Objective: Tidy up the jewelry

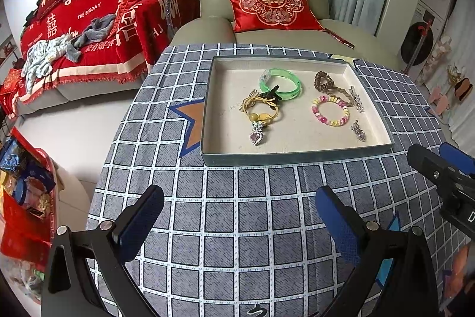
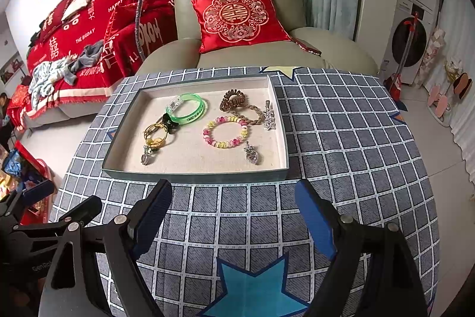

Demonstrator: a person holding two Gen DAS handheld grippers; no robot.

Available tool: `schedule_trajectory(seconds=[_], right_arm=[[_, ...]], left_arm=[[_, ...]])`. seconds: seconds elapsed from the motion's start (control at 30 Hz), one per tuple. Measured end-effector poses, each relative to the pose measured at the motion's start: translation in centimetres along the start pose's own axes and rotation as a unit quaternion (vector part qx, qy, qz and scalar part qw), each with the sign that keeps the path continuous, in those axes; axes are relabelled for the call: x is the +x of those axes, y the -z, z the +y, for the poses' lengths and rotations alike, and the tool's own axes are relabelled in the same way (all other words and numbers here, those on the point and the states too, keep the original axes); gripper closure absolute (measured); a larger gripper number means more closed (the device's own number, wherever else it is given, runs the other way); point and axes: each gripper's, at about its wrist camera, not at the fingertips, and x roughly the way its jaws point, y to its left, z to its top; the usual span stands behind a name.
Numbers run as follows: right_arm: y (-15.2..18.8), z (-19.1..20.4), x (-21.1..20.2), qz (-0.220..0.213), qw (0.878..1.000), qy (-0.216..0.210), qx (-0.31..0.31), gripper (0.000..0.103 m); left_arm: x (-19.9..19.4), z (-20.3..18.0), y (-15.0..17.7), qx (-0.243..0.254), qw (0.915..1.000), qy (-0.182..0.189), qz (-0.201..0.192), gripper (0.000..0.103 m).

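Ahead, tray (image 2: pixel 196 174) (jewelry inside) beyond right claw (image 2: pixel 234 216); apart.

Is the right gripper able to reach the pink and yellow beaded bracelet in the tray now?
Probably yes. The right gripper is open and empty, and the pink and yellow beaded bracelet lies uncovered ahead; only the low wall of the shallow grey tray stands between.
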Motion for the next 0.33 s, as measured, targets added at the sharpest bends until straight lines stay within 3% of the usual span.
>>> schedule_trajectory(seconds=[0.33], right_arm=[[0.42, 0.43, 0.36, 0.002, 1.0, 0.0, 0.0, 0.016]], left_arm=[[-0.08, 0.09, 0.01, -0.001, 1.0, 0.007, 0.001, 0.0]])
